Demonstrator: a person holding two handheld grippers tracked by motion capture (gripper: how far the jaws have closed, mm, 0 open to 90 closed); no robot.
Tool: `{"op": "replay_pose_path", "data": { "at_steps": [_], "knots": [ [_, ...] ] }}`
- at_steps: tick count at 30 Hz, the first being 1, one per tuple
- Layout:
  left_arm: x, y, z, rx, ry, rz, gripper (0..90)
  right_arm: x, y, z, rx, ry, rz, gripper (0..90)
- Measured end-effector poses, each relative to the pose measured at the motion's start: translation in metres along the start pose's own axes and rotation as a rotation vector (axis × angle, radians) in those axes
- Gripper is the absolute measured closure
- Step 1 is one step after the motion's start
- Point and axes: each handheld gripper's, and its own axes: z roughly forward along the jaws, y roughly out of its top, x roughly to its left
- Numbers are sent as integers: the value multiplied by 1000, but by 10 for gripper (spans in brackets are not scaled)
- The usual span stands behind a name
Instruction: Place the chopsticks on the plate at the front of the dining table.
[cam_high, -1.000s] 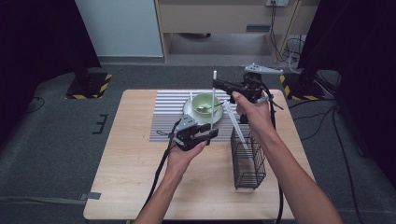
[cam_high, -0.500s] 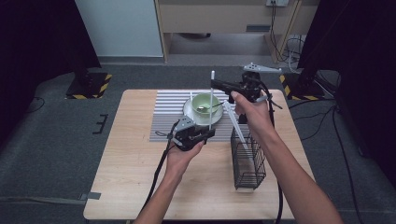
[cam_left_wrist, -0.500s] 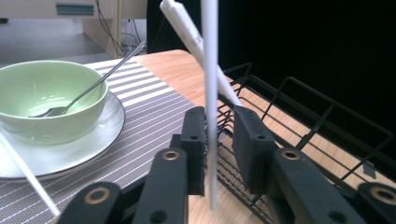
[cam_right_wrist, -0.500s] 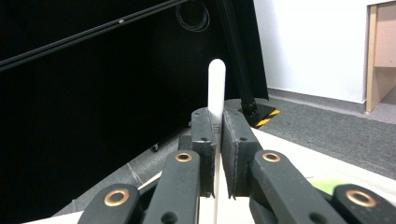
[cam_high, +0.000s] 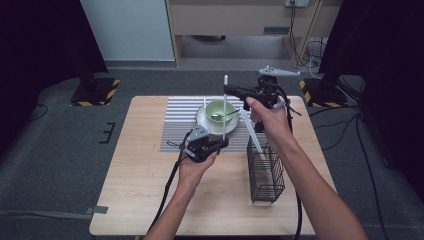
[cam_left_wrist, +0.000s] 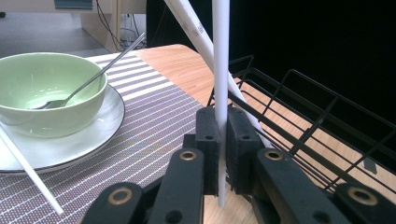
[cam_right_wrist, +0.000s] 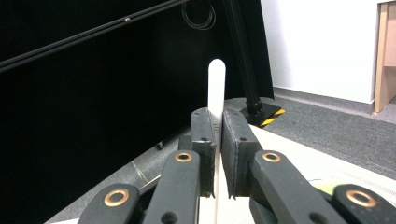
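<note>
A white chopstick (cam_high: 224, 112) stands upright over the placemat, held at both ends. My left gripper (cam_high: 223, 143) is shut on its lower end, just in front of the plate; in the left gripper view the chopstick (cam_left_wrist: 220, 65) rises between the closed jaws (cam_left_wrist: 222, 140). My right gripper (cam_high: 228, 91) is shut on it near the top, and its rounded tip (cam_right_wrist: 216, 79) pokes above those jaws (cam_right_wrist: 218, 135). A second white chopstick (cam_high: 253, 135) leans in the black wire basket (cam_high: 265, 172). A third one (cam_left_wrist: 28, 172) rests on the plate.
A green bowl (cam_high: 219, 110) with a metal spoon (cam_left_wrist: 88, 77) sits on a white plate (cam_high: 207, 125) on the striped placemat (cam_high: 175, 125). The basket stands at the right of the wooden table (cam_high: 135, 200). Cables trail from both grippers.
The upright chopstick and both grippers have drifted slightly to the left. Both grips are unchanged.
</note>
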Motion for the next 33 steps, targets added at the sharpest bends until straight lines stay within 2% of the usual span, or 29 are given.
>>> {"op": "replay_pose_path", "data": {
  "at_steps": [10,17,20,25,27,33],
  "knots": [
    [-2,-2,2,27,9,7,849,2,-2,3,19,0,-14,841],
    [3,-5,2,4,55,-24,861,6,-4,6,20,-17,-49,829],
    [5,-5,0,-13,69,-30,862,8,-5,8,35,-35,-78,732],
    [9,-3,-4,-15,89,-31,861,6,-9,6,48,-82,-116,600],
    [12,-3,-6,-16,100,-34,861,3,-10,4,65,-111,-124,535],
    [20,-4,-11,-11,127,-39,861,-12,-17,-7,84,-187,-130,415]
  ]
}}
